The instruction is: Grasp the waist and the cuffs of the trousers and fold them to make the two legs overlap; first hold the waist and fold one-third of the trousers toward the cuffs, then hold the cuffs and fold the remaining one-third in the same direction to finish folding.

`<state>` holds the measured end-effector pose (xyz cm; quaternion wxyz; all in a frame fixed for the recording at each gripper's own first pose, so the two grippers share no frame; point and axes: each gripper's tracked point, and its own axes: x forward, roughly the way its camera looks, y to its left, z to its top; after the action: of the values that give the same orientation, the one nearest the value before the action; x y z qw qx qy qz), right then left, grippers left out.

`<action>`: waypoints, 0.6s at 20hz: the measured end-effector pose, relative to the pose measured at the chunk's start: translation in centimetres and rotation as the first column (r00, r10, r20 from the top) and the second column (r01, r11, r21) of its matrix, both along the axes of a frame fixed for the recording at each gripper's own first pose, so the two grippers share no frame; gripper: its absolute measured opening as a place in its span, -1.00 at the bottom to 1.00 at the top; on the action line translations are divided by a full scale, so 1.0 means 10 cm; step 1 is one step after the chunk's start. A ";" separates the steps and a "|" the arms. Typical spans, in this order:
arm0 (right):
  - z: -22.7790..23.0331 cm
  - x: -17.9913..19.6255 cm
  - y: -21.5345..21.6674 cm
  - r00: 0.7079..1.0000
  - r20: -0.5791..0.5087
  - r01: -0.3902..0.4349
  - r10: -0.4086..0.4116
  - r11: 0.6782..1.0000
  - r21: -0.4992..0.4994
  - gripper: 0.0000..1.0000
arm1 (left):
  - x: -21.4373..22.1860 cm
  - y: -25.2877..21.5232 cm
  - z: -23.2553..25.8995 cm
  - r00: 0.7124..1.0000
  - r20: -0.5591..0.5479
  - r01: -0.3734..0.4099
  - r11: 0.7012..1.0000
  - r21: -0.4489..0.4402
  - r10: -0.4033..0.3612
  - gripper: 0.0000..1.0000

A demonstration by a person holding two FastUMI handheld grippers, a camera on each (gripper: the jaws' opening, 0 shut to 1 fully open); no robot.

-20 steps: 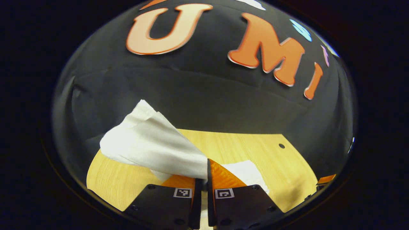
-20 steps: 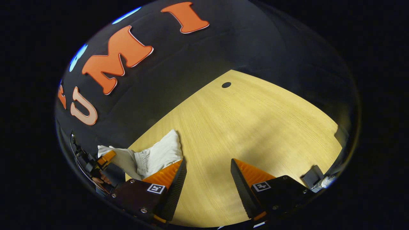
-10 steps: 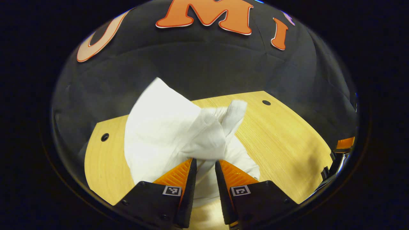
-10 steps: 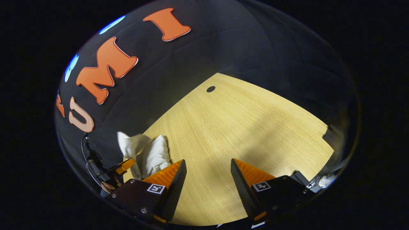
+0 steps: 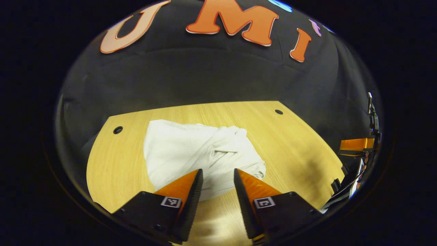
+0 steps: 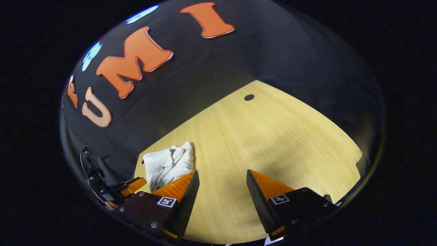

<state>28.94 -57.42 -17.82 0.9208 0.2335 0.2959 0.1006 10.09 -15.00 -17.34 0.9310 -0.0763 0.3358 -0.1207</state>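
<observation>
Two claws are in our hands, and both stand with their fingers spread and nothing between them. In the left gripper view, our left claw (image 5: 217, 177) hovers just at the near edge of the white trousers (image 5: 201, 153), which lie in a loose, rumpled bundle on the wooden counter (image 5: 300, 153). We see the bundle's flatter, wider part to the left and its bunched, creased part rising toward the upper right, so its long axis seems to run slantwise from near left to far right; which end is waist and which is cuffs we cannot tell. The cloth lies toward the left half of the counter, between two dark holes (image 5: 117, 130) near the far edge, and no finger presses on it.

In the right gripper view, our right claw (image 6: 221, 181) is held over bare counter (image 6: 273, 136), well apart from the trousers (image 6: 169, 164), which show as a small crumpled heap just beyond its left finger. The left claw (image 6: 131, 186) appears low at the left edge there, near the heap.
</observation>
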 end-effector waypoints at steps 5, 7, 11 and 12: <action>0.30 0.04 0.48 0.981 0.142 -0.111 0.131 0.984 -0.137 0.85 | -0.19 0.44 0.45 0.988 0.114 -0.120 0.989 0.092 0.109 0.87; 0.43 0.03 0.62 0.961 0.212 -0.135 0.177 0.971 -0.196 0.91 | -0.26 0.66 0.78 0.959 0.221 -0.205 0.971 0.125 0.174 0.85; 0.59 -0.01 0.90 0.924 0.302 -0.145 0.235 0.945 -0.292 0.93 | -0.47 0.81 1.31 0.878 0.397 -0.350 0.925 0.150 0.268 0.82; 0.68 -0.04 0.94 0.914 0.328 -0.138 0.238 0.944 -0.300 0.93 | -0.47 0.81 1.36 0.861 0.428 -0.365 0.920 0.140 0.276 0.86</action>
<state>28.57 -48.00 -11.03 0.9683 0.0534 0.1546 0.1890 5.35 -6.93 -3.74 0.9893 -0.0033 0.1320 0.0612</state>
